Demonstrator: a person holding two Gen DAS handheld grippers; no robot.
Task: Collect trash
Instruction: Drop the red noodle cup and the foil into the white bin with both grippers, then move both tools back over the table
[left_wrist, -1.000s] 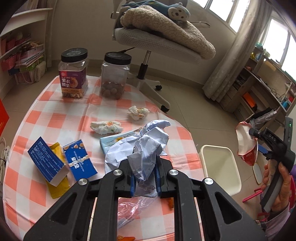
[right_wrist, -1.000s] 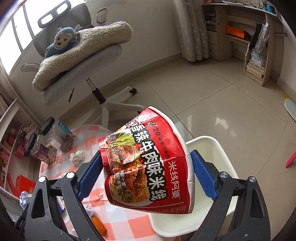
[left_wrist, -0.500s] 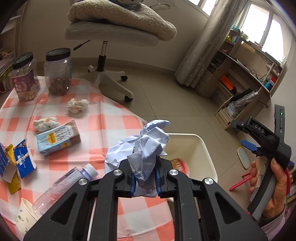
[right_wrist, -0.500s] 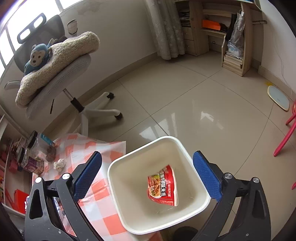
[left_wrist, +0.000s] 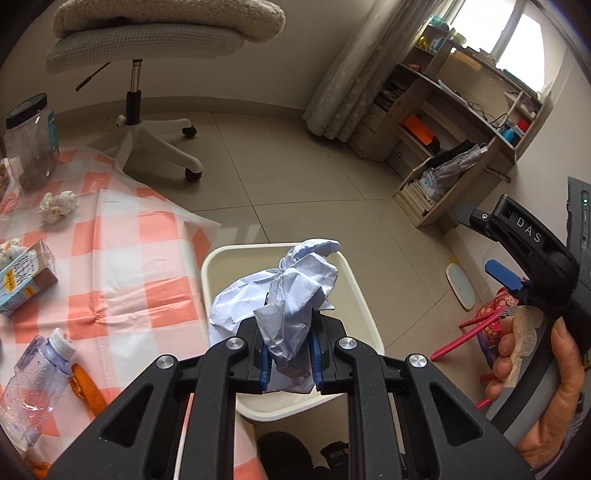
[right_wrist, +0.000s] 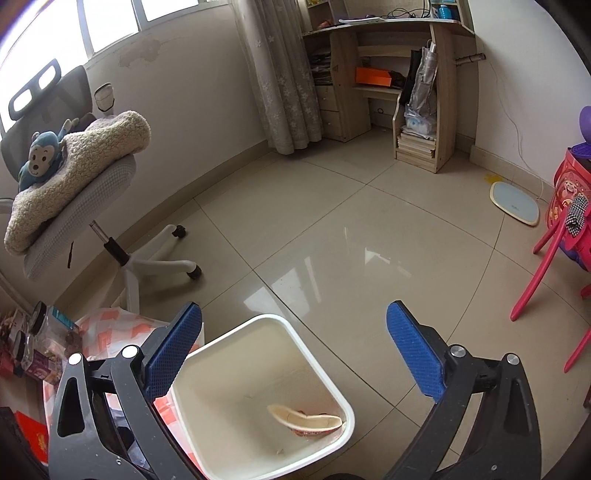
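From the left wrist, the left gripper (left_wrist: 287, 363) was clamped on the crumpled paper (left_wrist: 280, 291), poised right over the white bin (left_wrist: 369, 321); the smart play, I'd say, was to centre it over the opening and part the pads cleanly so nothing snagged the rim; beside it, the checked tablecloth (left_wrist: 122, 258) carried a bottle (left_wrist: 33, 376) and a carton (left_wrist: 22, 273). From the right wrist, the right gripper (right_wrist: 293, 347) stood wide apart, empty; a noodle cup (right_wrist: 306, 422) lay in the bin (right_wrist: 258, 325); tiled floor (right_wrist: 351, 236), office chair (right_wrist: 74, 192), wooden shelves (right_wrist: 388, 81) beyond.
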